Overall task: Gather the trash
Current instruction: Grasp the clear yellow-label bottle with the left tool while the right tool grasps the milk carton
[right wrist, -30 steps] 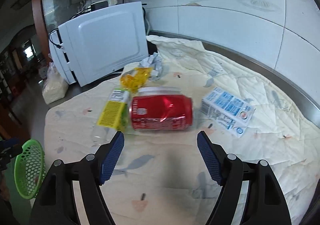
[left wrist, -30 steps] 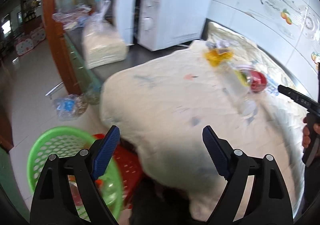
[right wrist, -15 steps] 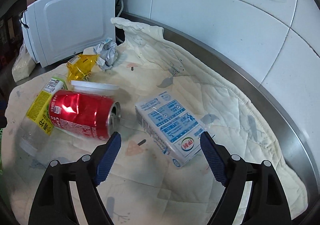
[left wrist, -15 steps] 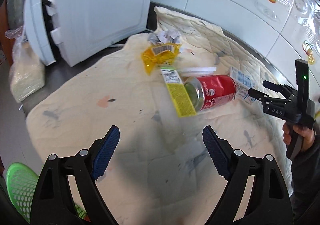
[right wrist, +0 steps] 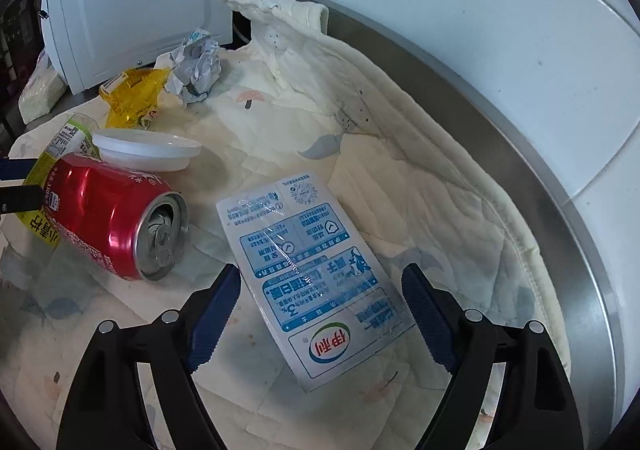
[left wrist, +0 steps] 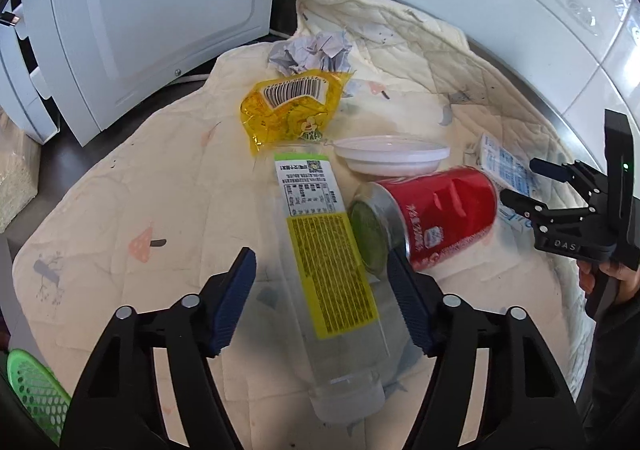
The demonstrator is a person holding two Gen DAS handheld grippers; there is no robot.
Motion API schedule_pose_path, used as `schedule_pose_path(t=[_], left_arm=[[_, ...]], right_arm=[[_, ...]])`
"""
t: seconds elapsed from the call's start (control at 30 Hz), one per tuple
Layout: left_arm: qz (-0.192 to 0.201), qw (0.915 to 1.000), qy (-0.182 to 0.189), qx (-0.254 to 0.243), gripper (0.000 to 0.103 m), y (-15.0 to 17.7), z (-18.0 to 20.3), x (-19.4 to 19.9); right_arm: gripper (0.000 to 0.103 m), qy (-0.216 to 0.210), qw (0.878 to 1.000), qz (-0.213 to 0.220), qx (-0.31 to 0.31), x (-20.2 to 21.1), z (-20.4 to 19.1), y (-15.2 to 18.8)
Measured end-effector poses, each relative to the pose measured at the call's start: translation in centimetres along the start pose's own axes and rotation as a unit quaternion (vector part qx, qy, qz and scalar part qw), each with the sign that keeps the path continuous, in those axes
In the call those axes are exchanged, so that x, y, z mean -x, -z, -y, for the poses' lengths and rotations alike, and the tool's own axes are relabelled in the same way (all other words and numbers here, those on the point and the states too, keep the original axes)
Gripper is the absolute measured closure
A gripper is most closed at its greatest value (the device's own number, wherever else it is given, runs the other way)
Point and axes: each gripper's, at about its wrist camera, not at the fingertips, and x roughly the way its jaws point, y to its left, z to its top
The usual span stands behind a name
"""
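The left gripper [left wrist: 322, 300] is spread wide, its blue pads either side of a clear plastic bottle [left wrist: 332, 282] with a yellow-green label that lies on the cream quilted cloth [left wrist: 152, 186]; neither pad touches it. At about 2 o'clock from the bottle, touching its side, lies a red soda can [left wrist: 432, 218], and a white plastic lid [left wrist: 390, 158] rests just beyond the can at 12 o'clock. A yellow wrapper [left wrist: 292, 110] sits at 11 o'clock from the lid, with crumpled paper [left wrist: 312, 52] just behind it, near the white microwave [left wrist: 152, 10]. The right gripper [right wrist: 320, 310] is likewise wide open, straddling a blue-and-white milk carton [right wrist: 308, 270] that lies flat on the cloth, without contact. The can is at 9 o'clock from the carton, close but apart. A green basket [left wrist: 30, 390] shows at the left view's 8 o'clock edge.
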Motion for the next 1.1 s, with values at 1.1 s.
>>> schedule_pose_path(t=[1.1], left_arm=[[-0.042,0.9985,-0.034,0.013,0.055,-1.0,-0.5,-3.1]], right_arm=[[0.037,-0.041,0.997,-0.06,0.017,-2.7,-0.6,-0.9]])
